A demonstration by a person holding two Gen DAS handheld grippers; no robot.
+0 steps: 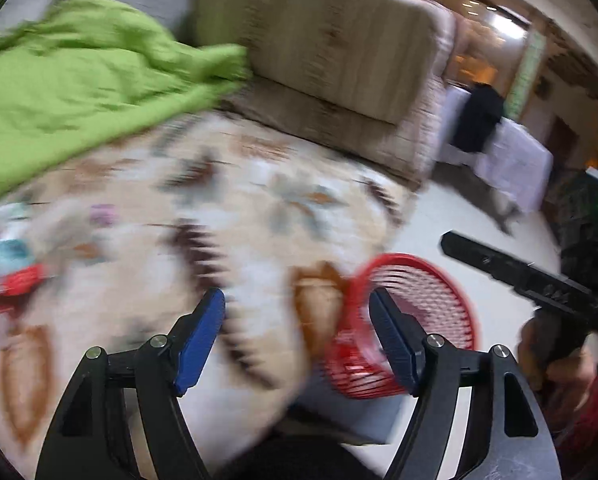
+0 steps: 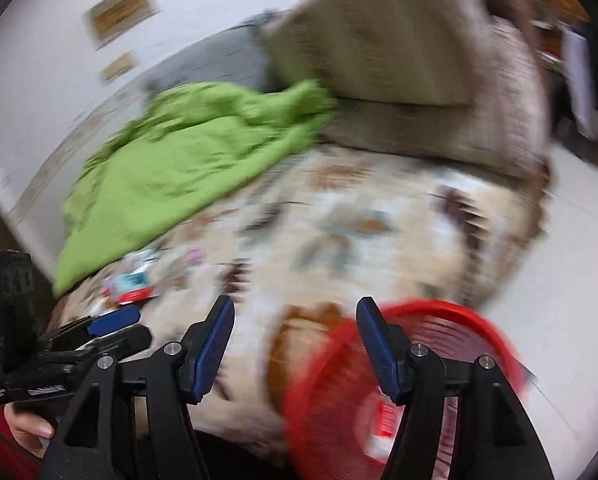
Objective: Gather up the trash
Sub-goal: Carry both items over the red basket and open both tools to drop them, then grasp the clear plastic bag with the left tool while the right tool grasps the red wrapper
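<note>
Jaws on both tools stand wide apart and hold nothing. The left gripper (image 1: 295, 344) frames bare patterned bedspread between its blue pads, and the right gripper (image 2: 295, 352) does the same from a little further right.

Outward from the right gripper, the round red slatted plastic basket (image 2: 327, 392) sits just behind and below its right finger, at the near corner of the bed, with something red and white lying inside. In the left wrist view the same basket (image 1: 439, 292) lies to the right of the left jaws.

The trash is on the other side. A small cluster of crumpled wrappers, red, teal and pink (image 2: 133, 282), lies on the floral cream and brown bedspread (image 2: 379, 232), beside the lower edge of the rumpled lime green blanket (image 2: 179, 168). From the left gripper it sits far left and ahead (image 1: 17, 268); from the right gripper it lies beyond the left tool.

So the left hand looks nearer the wrappers and the right nearer the basket. Blur hides each piece's long axis.
</note>
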